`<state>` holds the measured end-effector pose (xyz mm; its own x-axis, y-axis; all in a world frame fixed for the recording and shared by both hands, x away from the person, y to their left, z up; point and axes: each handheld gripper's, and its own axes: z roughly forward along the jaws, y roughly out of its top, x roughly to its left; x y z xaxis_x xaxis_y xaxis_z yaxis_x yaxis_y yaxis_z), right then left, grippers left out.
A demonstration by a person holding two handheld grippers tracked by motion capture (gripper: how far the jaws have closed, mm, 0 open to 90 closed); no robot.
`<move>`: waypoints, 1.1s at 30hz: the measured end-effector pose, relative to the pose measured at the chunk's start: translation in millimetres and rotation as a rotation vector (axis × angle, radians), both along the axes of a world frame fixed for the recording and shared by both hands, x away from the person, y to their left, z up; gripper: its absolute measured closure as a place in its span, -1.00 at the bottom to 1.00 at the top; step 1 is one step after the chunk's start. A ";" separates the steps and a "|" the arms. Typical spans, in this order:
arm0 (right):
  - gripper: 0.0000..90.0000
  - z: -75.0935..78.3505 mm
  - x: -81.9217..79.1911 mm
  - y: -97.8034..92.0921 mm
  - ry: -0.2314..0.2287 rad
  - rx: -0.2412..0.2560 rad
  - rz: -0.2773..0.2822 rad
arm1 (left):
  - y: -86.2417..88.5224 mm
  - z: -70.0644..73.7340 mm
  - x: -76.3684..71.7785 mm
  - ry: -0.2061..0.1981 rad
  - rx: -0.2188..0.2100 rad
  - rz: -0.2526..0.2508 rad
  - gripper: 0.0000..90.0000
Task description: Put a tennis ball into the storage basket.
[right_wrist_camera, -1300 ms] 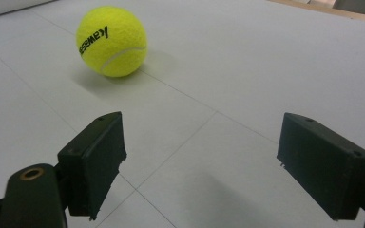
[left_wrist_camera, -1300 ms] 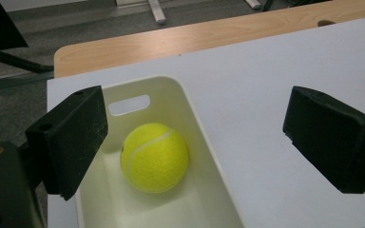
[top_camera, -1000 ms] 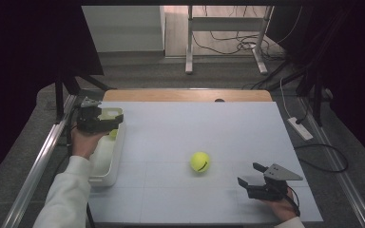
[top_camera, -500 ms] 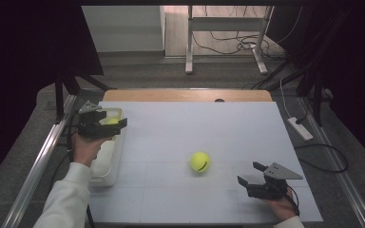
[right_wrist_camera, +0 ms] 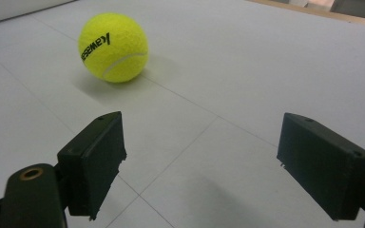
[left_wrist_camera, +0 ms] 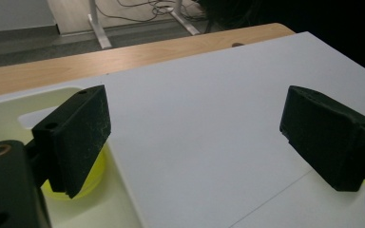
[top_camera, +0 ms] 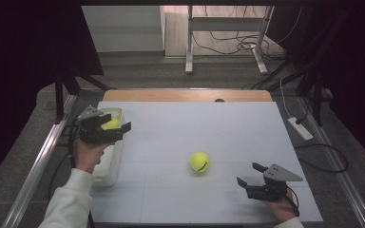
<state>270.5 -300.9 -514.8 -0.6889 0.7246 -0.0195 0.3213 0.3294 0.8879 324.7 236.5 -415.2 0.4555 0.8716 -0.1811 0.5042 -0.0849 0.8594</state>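
Fingers of the right gripper [right_wrist_camera: 199,161] stood wide and empty, aimed at the tennis ball [top_camera: 199,162] resting mid-desk [top_camera: 218,123], apparently to take it. Likewise wide, the left gripper [top_camera: 105,129] hung over the white bin [top_camera: 105,172], where another ball [left_wrist_camera: 95,175] lay.

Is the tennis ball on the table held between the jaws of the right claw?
No, the tennis ball lies free on the table, ahead of the open right claw.

Fuzzy felt tennis ball [right_wrist_camera: 113,47] on matt white table [top_camera: 228,128].
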 end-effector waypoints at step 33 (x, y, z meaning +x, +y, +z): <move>-0.65 -0.5 1.0 -1.2 -0.004 -0.004 -0.001 | -31.9 -0.4 -15.6 -0.034 -0.046 -0.130 -0.76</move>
<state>271.6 -302.1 -515.3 -0.6881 0.7252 -0.0248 0.3182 0.3323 0.8879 309.1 204.5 -415.7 0.5706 0.7959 -0.2024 0.4622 -0.1074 0.8802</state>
